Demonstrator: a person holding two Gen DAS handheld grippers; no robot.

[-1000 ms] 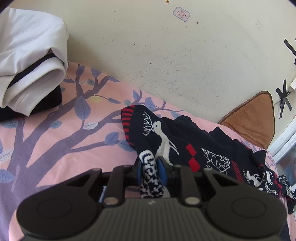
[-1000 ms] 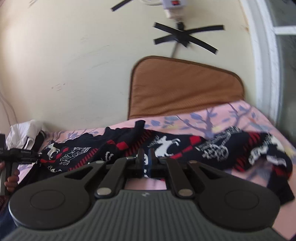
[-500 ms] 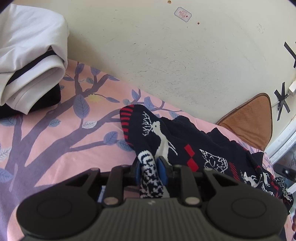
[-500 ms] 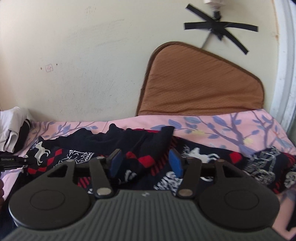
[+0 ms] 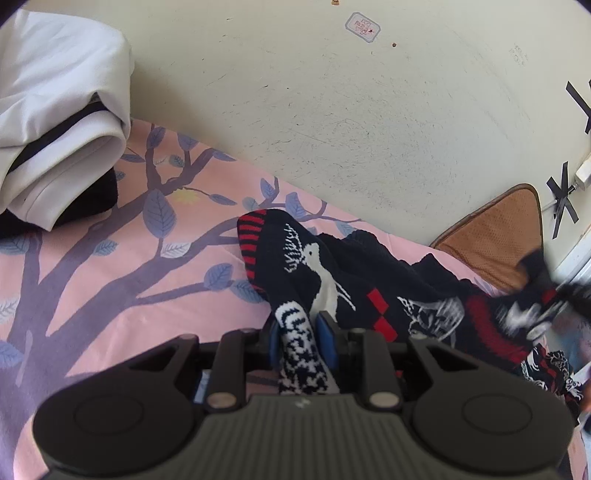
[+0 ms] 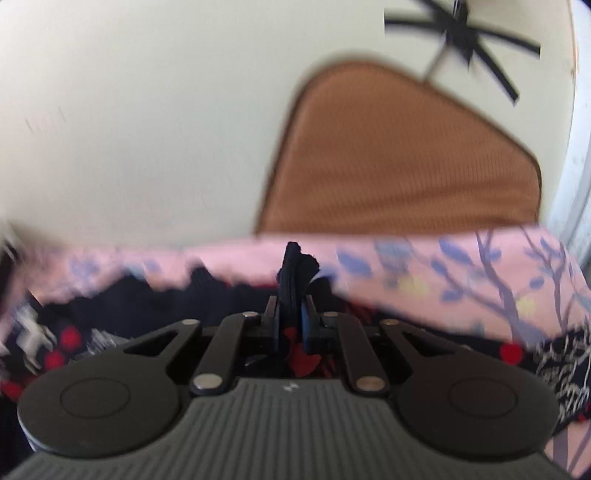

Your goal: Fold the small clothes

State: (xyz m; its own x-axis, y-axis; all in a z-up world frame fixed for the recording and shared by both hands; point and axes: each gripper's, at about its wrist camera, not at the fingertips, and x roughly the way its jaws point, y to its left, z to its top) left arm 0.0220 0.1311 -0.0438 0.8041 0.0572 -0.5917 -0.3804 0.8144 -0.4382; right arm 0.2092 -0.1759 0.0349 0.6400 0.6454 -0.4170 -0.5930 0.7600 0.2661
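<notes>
Blue pads on the left gripper (image 5: 302, 341) are pinched tight on a black-and-white patterned bit of the dark sweater (image 5: 354, 291). That bit sticks up between the two pads and runs back toward the handle. Just past the pads, the sweater lies on the pink bed sheet (image 5: 110, 266). It has a white deer on it, red stripes at one edge and red diamonds. It spreads away to the right, all bunched up.

The right gripper (image 6: 291, 326) is also closed on the sweater (image 6: 207, 299). A thick dark fold (image 6: 293, 273) pokes up from between its pads. The right wrist view is blurry, so small things there are hard to make out. In the left wrist view, the right gripper (image 5: 543, 306) shows only as a dark smear at the far right end of the sweater.

The sheet has purple tree branches and blue leaves on it. Off to the left, well apart from the sweater, sits a pile of folded white clothes (image 5: 55, 110) with black stripes, resting on something black.

Farther back is a brown cushion (image 6: 406, 158) leaning on the cream wall (image 5: 332, 110). Black tape strips (image 6: 461, 40) cross on the wall above the cushion. A small sticker (image 5: 362, 26) is high up on the wall.
</notes>
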